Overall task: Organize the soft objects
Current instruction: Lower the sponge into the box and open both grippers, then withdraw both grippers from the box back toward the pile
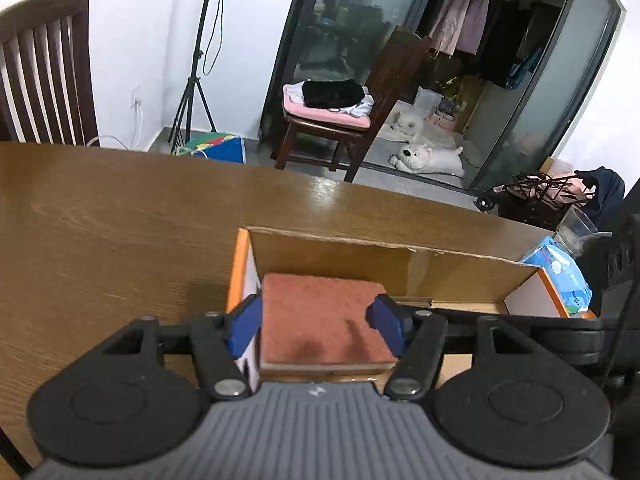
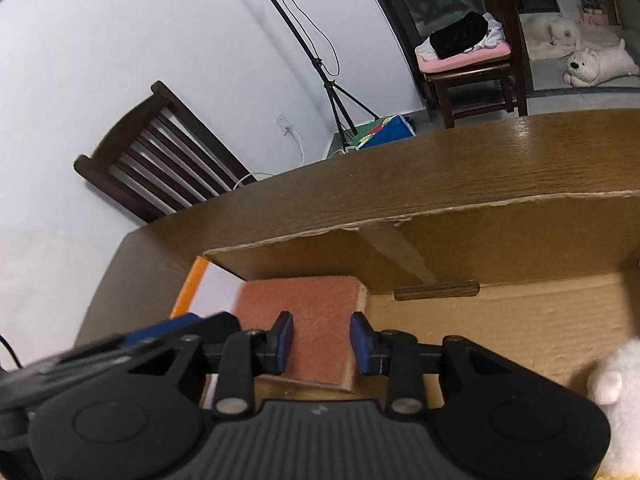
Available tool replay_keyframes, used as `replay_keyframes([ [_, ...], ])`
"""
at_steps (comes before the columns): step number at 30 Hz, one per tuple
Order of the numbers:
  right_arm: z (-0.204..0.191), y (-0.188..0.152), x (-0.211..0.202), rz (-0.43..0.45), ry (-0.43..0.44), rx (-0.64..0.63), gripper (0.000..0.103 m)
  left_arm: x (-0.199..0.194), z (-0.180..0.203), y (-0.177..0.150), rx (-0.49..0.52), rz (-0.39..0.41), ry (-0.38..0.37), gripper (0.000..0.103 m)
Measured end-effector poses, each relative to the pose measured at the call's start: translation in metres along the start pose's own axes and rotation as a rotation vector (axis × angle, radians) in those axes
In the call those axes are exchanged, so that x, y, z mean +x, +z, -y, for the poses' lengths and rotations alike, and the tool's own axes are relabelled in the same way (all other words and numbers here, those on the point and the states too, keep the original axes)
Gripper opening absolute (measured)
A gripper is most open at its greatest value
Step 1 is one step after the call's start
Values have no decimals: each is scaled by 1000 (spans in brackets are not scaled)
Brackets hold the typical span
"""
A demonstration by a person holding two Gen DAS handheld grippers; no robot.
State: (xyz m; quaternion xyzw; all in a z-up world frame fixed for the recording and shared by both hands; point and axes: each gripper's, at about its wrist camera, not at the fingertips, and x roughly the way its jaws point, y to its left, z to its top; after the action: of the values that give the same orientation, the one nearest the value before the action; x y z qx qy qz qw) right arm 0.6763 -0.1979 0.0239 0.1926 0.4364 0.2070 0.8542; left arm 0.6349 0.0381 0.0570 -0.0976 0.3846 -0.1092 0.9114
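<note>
White walls and a dark glass door stand behind the brown wooden table (image 1: 120,220), with a dark slatted chair (image 1: 44,76) at its far left edge and a second chair (image 1: 344,120) out on the floor carrying a pink cushion and folded clothes. On the floor by the door lies a white plush dog (image 1: 428,157).

On the table sits an open cardboard box (image 1: 400,264) with orange trim on its side walls. Inside it, against the left wall, lies the sponge (image 1: 320,320), a flat block with a reddish-brown scouring face up and a yellowish layer below.

My left gripper (image 1: 316,322) straddles the sponge: its blue pads (image 1: 244,326) stand apart, one at each side edge. Whether they touch the sponge I cannot tell; the left finger seems to sit over the box's left wall.

My right gripper (image 2: 322,342) hangs over the near part of the same sponge (image 2: 304,308), its fingers parted with the reddish face showing between them; they do not look pressed against it. In that view my left gripper's blue pad shows blurred at the left, beside the box's left wall.

A white fluffy toy (image 2: 612,384) shows at the right edge of the right wrist view, inside the box (image 2: 500,320). Past the box's right wall, on the table, lies a blue plastic packet (image 1: 560,276) with a clear cup (image 1: 576,228) behind it.
</note>
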Motion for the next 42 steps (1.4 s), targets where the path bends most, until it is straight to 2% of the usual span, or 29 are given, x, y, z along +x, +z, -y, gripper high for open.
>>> replay_keyframes([
  [3,-6,-1,-13,28,6,-15,33,-17,-1,1,-3,23,3,66],
  [6,-7,0,-46,58,14,-40,38,-48,1,-2,14,45,12,68],
  [11,-13,-8,-129,136,-32,-139,42,-114,8,-14,48,124,44,77],
  [15,-7,-29,-204,198,-90,-201,54,-168,14,-38,60,194,70,83],
  [20,8,-73,-281,267,-143,-218,60,-225,24,-83,77,271,75,91],
  [24,17,-116,-323,321,-178,-226,64,-257,40,-125,102,322,70,92],
  [28,18,-149,-348,367,-168,-230,65,-278,55,-155,111,349,80,92],
  [33,12,-197,-374,449,-188,-283,71,-306,72,-208,125,435,133,97],
  [38,11,-270,-395,550,-178,-352,83,-326,86,-279,146,505,117,101],
  [42,15,-333,-389,575,-187,-387,85,-329,95,-331,132,559,136,103],
])
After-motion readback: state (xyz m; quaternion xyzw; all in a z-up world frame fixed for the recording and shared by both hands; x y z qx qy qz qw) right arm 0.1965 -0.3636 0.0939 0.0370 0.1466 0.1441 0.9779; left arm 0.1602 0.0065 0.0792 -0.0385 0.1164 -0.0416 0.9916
